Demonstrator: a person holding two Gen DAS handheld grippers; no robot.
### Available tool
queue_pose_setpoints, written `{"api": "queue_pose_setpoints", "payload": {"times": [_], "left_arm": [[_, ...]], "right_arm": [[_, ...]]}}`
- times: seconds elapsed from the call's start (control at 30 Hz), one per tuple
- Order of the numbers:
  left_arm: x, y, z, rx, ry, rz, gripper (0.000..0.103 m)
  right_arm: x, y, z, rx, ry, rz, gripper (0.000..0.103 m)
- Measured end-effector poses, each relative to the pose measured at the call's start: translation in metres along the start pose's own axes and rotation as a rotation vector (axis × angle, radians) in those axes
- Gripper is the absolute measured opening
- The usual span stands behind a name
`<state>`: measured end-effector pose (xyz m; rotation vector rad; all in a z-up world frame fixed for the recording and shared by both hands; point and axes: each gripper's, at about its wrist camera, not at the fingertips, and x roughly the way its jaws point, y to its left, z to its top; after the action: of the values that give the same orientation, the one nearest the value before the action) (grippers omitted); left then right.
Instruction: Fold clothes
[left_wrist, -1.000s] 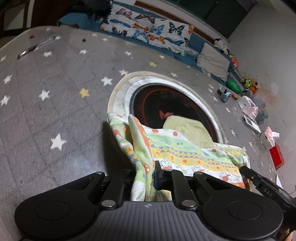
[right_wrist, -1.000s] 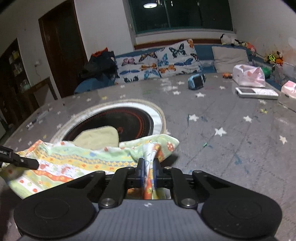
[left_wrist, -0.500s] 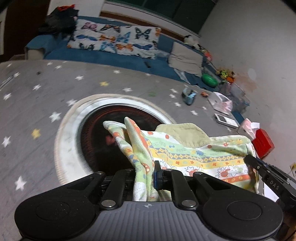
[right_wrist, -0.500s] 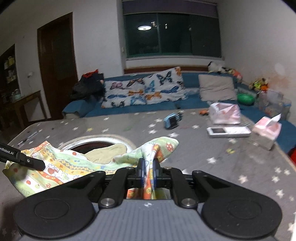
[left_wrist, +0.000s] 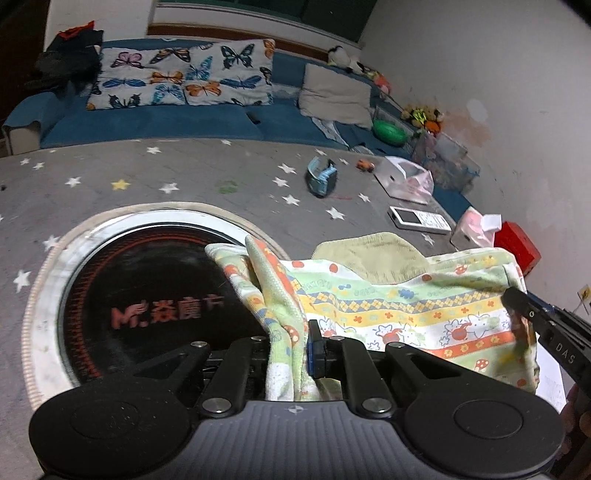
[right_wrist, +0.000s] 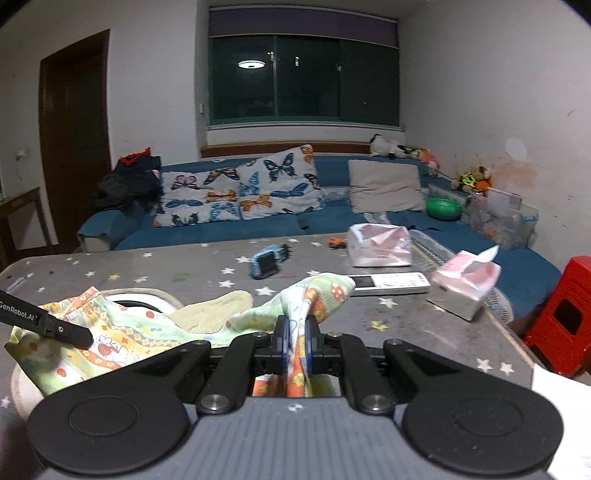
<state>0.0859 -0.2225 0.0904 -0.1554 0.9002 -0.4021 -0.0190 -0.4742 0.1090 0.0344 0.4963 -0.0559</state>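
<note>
A patterned garment (left_wrist: 399, 314) (pale green, with orange and yellow cartoon bands) is being held above the grey star-printed table (left_wrist: 184, 177); one bunched corner is being pinched tight between the closed jaws of the left gripper (left_wrist: 291, 347); another corner is being clamped likewise by the right gripper (right_wrist: 295, 336); the cloth is being stretched between them beside the round black cooktop (left_wrist: 147, 295), which is set into the table.
</note>
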Motion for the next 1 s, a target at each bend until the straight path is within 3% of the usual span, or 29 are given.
{"api": "queue_pose_setpoints", "payload": {"times": [0.7,0.9,1.0], "left_arm": [[0.054,-0.031,-0.017,0.089,0.121,0.032,0.012],[0.060,-0.027,-0.023,0.096,0.140,0.053,0.020],[0.061,-0.024,-0.026,0.109,0.144,0.073,0.034]], "right_arm": [[0.031,-0.046,-0.032,0.057,0.092,-0.068,0.008],[0.043,-0.057,-0.044,0.088,0.135,-0.079,0.008],[0.048,-0.059,-0.049,0.090,0.152,-0.095,0.009]]}}
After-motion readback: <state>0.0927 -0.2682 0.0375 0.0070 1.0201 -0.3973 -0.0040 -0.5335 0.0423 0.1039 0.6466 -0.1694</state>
